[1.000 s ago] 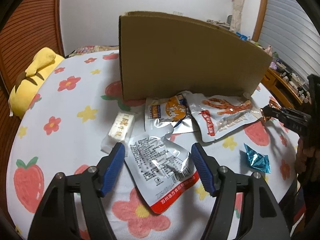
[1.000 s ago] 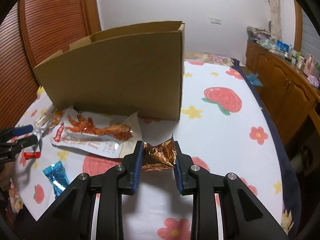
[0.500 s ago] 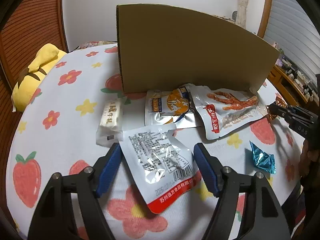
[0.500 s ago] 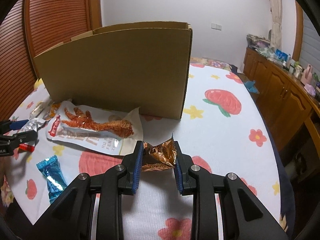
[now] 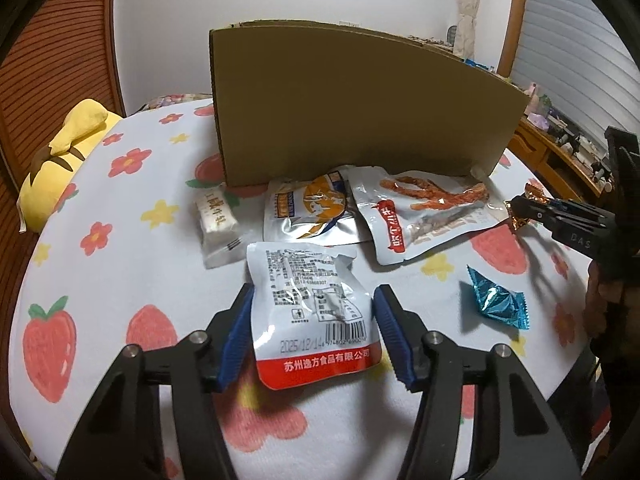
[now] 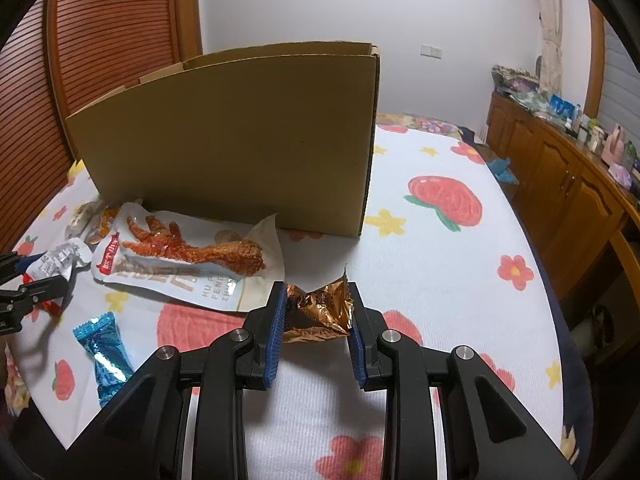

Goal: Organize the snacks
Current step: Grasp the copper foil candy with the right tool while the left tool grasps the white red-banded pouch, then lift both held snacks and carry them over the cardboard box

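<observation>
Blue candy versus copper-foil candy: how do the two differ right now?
The blue candy lies loose on the flowered cloth, touched by nothing; the copper-foil candy is clamped in the right gripper. The blue candy's wrapper is shiny blue with a crimped end; the copper-foil candy's is brown-orange and heavily crumpled. The blue candy sits nearer the left gripper than the copper-foil one does. Both are small, foil-wrapped and outside the cardboard box.

Home bedroom. Bed under white cover printed with strawberries and flowers (image 6: 440, 272); yellow plush toy (image 5: 68, 152) at far left; carved wooden sideboard cluttered with small bottles (image 6: 568, 168) along right wall; reddish slatted wooden doors (image 6: 120, 40) far left.
</observation>
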Motion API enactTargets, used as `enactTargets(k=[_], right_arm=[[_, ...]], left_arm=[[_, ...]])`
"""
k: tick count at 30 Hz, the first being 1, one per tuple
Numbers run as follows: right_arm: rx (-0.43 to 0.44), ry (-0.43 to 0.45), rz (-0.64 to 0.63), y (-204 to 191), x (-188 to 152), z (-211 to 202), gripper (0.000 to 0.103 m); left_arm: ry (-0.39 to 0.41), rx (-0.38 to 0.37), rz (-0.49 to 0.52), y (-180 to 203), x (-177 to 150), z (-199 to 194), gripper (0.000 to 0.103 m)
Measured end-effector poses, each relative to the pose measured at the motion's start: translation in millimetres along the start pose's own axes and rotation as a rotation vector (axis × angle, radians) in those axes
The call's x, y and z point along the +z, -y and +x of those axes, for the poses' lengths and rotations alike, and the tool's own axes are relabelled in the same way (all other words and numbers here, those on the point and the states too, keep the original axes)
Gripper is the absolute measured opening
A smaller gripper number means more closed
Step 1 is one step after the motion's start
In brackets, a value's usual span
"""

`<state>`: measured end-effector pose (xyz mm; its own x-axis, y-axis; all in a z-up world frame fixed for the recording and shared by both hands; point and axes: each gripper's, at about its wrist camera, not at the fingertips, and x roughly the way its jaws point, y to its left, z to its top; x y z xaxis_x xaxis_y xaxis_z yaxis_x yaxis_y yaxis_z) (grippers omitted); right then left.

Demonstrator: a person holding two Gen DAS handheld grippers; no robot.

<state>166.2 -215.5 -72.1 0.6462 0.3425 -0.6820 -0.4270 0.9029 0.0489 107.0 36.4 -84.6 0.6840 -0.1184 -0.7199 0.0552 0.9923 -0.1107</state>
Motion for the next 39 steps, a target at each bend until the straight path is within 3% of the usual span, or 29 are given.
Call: enactTargets(k=[13,24,32,39], right_arm=[[0.003,0.006,0.005,0.1,0.6,0.0,0.027],[0.020,0.097,0.036,2.1,-0.6,-13.3,0.027],[0.035,0.111,0.016,-1.0,1.4,-20.7,0.027],[0.045,0.170,-0.020,-8.7,23.8,-47.6,0.027]], left_arm=[[0.049,-0.012,0.017,7.0,6.1,-19.9,0.059],[0.116,-0.028,0.061,19.2,29.5,-37.2,0.059],[0.168,-0.035,0.086,28.2,50.7,-45.8,0.059],[0.199,-0.028,0.093,28.9,66.4,-52.6,0.059]])
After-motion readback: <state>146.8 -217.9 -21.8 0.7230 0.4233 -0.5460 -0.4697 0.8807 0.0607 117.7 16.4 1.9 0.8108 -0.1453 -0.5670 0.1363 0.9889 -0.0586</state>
